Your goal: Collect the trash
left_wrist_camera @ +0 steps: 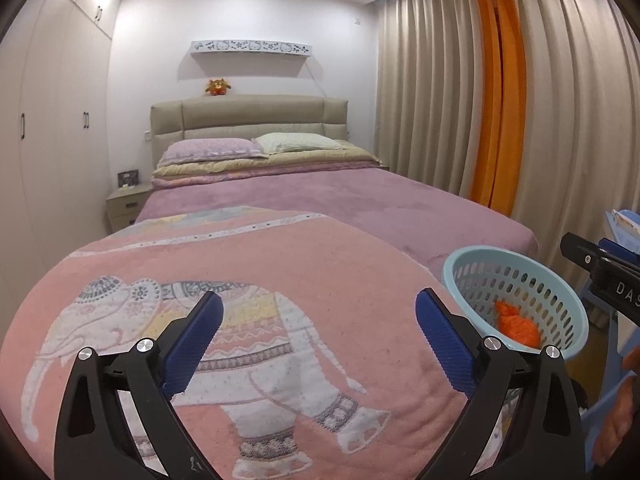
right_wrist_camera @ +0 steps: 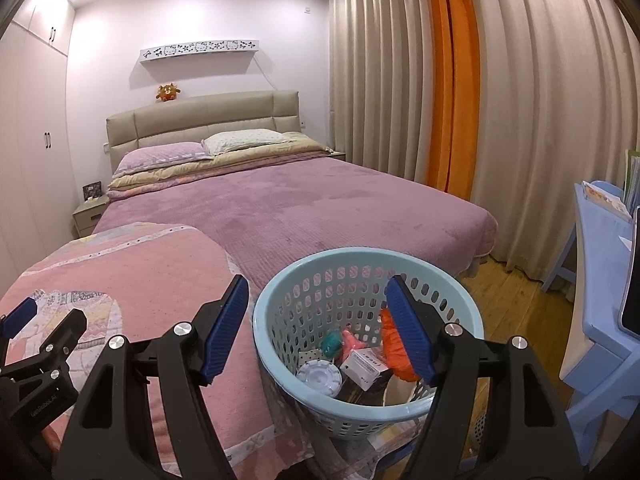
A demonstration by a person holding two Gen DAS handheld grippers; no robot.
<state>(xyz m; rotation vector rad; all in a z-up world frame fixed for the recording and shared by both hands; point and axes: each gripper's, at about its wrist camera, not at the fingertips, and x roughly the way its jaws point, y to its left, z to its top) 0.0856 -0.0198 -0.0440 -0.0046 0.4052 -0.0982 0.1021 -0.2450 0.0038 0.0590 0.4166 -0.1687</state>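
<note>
Both the left gripper [left_wrist_camera: 319, 312] and right gripper [right_wrist_camera: 318, 320] gape empty; the operator should check the pink blanket [left_wrist_camera: 280, 280], at ten o'clock of the basket [right_wrist_camera: 264, 320], for leftovers.

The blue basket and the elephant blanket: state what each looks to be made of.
Blue basket: looks like moulded plastic, smooth and faintly glossy; the sign is its even rows of punched oval holes and rolled rim. Elephant blanket: looks like woven or terry cotton, matte and nubby; the elephant pattern seems woven in, though the fibre is uncertain.
</note>
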